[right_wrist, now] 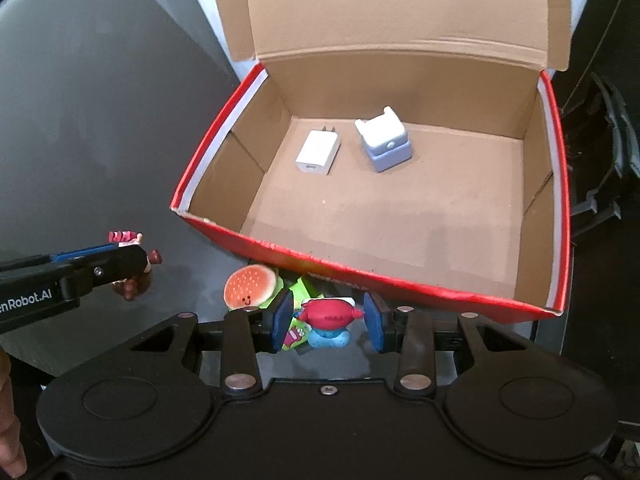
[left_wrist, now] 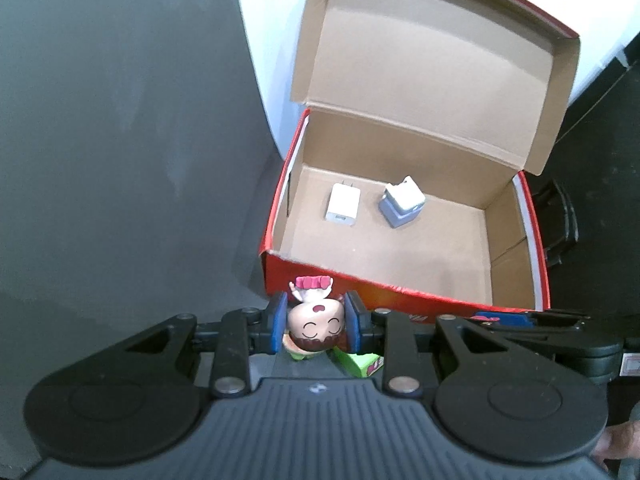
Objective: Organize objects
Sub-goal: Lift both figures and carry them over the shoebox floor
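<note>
An open red cardboard box (left_wrist: 340, 276) (right_wrist: 320, 260) holds a white charger (left_wrist: 342, 203) (right_wrist: 317, 152) and a white-and-blue cube charger (left_wrist: 401, 202) (right_wrist: 385, 139). My left gripper (left_wrist: 316, 326) is shut on a small cartoon figurine (left_wrist: 316, 320), held upside down in front of the box's near wall; it shows at the left of the right wrist view (right_wrist: 132, 256). My right gripper (right_wrist: 328, 322) is open around a red-and-blue toy (right_wrist: 330, 322) without touching it. A burger toy (right_wrist: 250, 285) and a green packet (right_wrist: 298, 330) lie beside it.
The box lid (right_wrist: 400, 4) stands open at the back. The table is dark grey (left_wrist: 120, 160). A black frame (right_wrist: 608, 152) stands right of the box. The green packet also shows below my left gripper (left_wrist: 360, 364).
</note>
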